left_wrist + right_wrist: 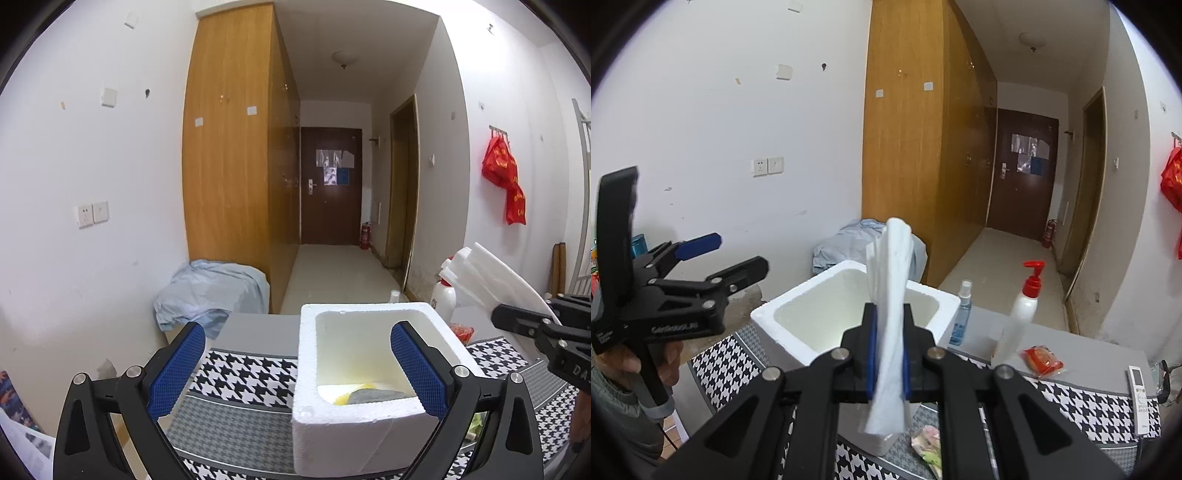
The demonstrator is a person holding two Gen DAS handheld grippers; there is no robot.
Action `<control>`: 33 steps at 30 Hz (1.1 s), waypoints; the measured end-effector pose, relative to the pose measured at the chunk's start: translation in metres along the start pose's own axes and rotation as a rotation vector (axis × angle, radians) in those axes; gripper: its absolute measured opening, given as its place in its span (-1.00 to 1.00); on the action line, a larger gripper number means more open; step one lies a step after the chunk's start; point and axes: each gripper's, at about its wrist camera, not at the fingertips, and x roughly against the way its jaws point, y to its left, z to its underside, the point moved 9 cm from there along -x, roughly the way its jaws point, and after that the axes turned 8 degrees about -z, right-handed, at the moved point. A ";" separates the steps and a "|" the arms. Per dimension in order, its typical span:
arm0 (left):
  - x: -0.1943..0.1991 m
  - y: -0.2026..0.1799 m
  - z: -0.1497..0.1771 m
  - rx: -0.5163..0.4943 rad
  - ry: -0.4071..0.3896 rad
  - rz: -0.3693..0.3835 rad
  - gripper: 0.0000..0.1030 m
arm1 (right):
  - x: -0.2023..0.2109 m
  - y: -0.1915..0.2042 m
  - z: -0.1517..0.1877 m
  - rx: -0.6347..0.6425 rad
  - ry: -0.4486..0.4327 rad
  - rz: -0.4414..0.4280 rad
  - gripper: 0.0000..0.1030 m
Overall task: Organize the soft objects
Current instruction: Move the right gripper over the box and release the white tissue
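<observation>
Right tool [888,354] pinching foam sheets [890,295] before box [798,306]

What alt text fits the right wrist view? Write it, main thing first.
The right tongs are shut on a white folded foam sheet, held upright before an open white foam box on a houndstooth-patterned mat. At left, the left tongs hang open beside the box.

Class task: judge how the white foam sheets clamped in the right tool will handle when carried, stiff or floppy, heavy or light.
The white foam sheets probably flex: they bow above the right tool. They look light, standing upright from one narrow pinch. Their layers splay at the top, so they may slide apart.
</observation>
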 end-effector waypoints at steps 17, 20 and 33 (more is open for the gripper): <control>0.005 0.025 0.012 0.028 0.014 -0.012 0.98 | -0.033 0.011 -0.004 0.003 0.042 -0.009 -0.72; 0.005 0.029 0.013 0.035 0.015 -0.015 0.98 | -0.038 0.012 -0.003 -0.003 0.048 -0.012 -0.72; 0.002 0.036 0.023 0.031 0.029 -0.019 0.98 | -0.067 0.018 0.000 -0.019 0.105 -0.027 -0.69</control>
